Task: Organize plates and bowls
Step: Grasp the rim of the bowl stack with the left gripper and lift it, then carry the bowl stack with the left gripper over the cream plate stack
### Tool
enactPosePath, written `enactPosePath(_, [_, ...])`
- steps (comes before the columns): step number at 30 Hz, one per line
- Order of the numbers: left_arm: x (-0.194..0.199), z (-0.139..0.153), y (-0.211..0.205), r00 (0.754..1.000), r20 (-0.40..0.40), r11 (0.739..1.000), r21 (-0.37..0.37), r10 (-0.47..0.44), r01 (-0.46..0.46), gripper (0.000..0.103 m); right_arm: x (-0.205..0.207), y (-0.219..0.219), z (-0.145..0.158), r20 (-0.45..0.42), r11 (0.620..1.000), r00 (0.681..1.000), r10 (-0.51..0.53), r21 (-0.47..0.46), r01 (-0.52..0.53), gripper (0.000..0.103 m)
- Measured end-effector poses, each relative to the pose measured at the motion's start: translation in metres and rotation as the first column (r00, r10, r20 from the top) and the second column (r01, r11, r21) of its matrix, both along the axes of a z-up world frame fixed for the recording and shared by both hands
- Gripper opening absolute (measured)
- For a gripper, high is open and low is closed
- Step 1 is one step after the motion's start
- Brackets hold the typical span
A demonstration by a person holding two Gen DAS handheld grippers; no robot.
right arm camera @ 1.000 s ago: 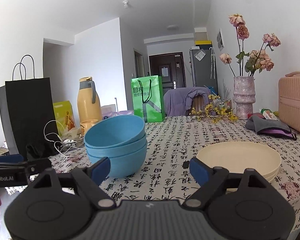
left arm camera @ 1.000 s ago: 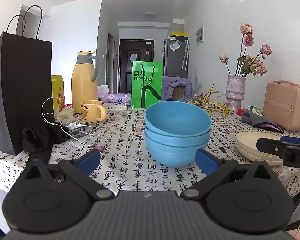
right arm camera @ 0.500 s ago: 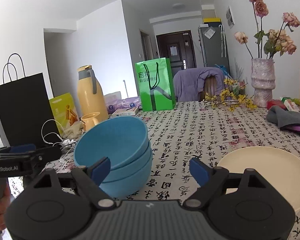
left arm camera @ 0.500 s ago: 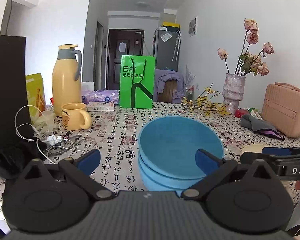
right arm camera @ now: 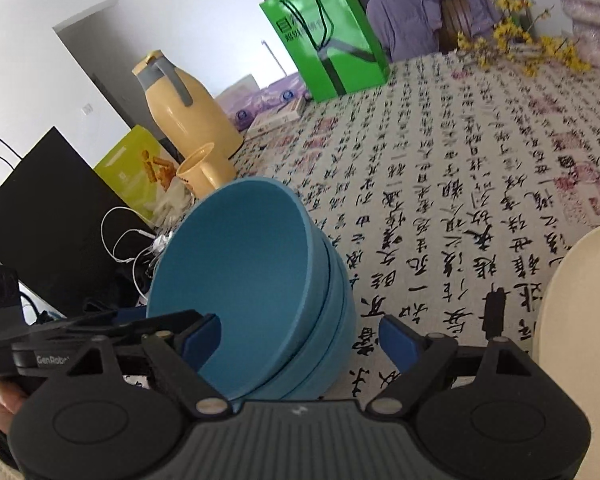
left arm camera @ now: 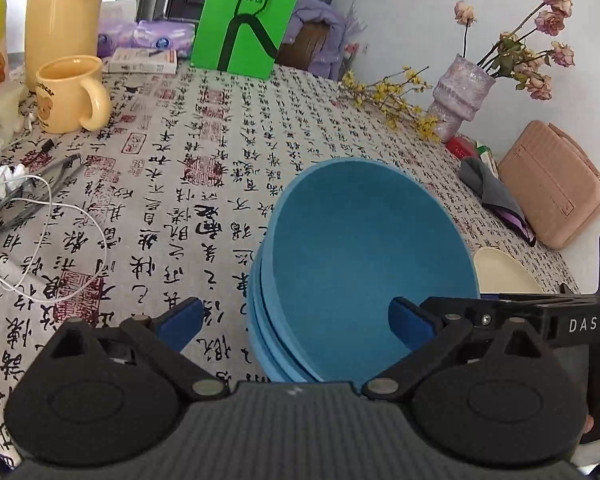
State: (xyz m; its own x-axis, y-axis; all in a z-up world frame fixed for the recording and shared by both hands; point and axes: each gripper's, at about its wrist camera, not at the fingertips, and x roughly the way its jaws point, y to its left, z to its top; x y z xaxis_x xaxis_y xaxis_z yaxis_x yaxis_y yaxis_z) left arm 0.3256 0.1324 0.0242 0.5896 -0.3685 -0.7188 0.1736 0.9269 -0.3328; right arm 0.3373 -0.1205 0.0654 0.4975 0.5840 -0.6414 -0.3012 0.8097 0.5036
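Blue bowls [left arm camera: 364, 248] — smooth, matt; tablecloth [left arm camera: 204, 148] — printed cloth.

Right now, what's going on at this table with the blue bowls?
A person holds a tool in each hand, and both are closing in on the stack of blue bowls from opposite sides. The left tool is open, straddling the near left rim. The right tool is open too, straddling the stack's right side. Neither grips anything yet. The cream plates sit to the right on the patterned tablecloth.

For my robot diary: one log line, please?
stage: approach | left tongs: open, straddling blue bowl stack rim | right tongs: open, same | cream plates: untouched
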Motion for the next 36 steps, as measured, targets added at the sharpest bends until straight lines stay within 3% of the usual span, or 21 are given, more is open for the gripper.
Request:
enactPosePath(5, [0.029, -0.006, 0.007, 0.991, -0.115, 0.998, -0.035, -0.063, 0.060, 0.087, 0.033, 0.005, -0.010, -0.143, 0.998, 0.988, 0.054, 0.028, -0.050, 0.085])
enactPosePath(8, [0.043, -0.017, 0.010, 0.976, -0.205, 0.996, -0.057, -0.078, 0.068, 0.069, 0.045, 0.010, -0.016, -0.198, 0.997, 0.977, 0.076, 0.021, -0.073, 0.078])
enactPosePath(10, [0.048, -0.026, 0.010, 0.962, -0.252, 0.994, -0.066, -0.102, 0.089, 0.052, 0.050, 0.013, -0.019, -0.223, 0.996, 0.971, 0.088, 0.011, -0.088, 0.070])
enactPosePath(12, [0.051, -0.033, 0.011, 0.951, -0.285, 0.991, -0.082, -0.124, 0.105, 0.047, 0.054, 0.015, -0.023, -0.253, 0.995, 0.962, 0.101, 0.012, -0.101, 0.062])
enactPosePath(15, [0.052, -0.036, 0.013, 0.947, -0.288, 0.988, -0.107, -0.140, 0.113, 0.048, 0.062, 0.015, -0.029, -0.285, 0.993, 0.952, 0.109, -0.004, -0.115, 0.051])
enactPosePath(22, [0.048, -0.032, 0.020, 0.944, -0.307, 0.988, -0.126, -0.125, 0.089, 0.043, 0.075, 0.010, -0.034, -0.317, 0.988, 0.936, 0.150, 0.012, -0.155, 0.040])
enactPosePath(26, [0.042, -0.026, 0.026, 0.951, -0.296, 0.990, -0.132, -0.094, 0.057, 0.039, 0.079, 0.003, -0.033, -0.343, 0.986, 0.925, 0.163, 0.039, -0.160, 0.038])
enactPosePath(30, [0.032, -0.018, 0.034, 0.959, -0.282, 0.990, -0.142, -0.037, -0.004, 0.039, 0.077, 0.009, -0.020, -0.287, 0.984, 0.942, 0.172, 0.006, -0.178, 0.038])
enactPosePath(36, [0.017, -0.006, 0.040, 0.963, -0.270, 0.986, -0.160, -0.004, -0.041, 0.038, 0.082, 0.010, -0.009, -0.274, 0.982, 0.943, 0.186, 0.024, -0.187, 0.037])
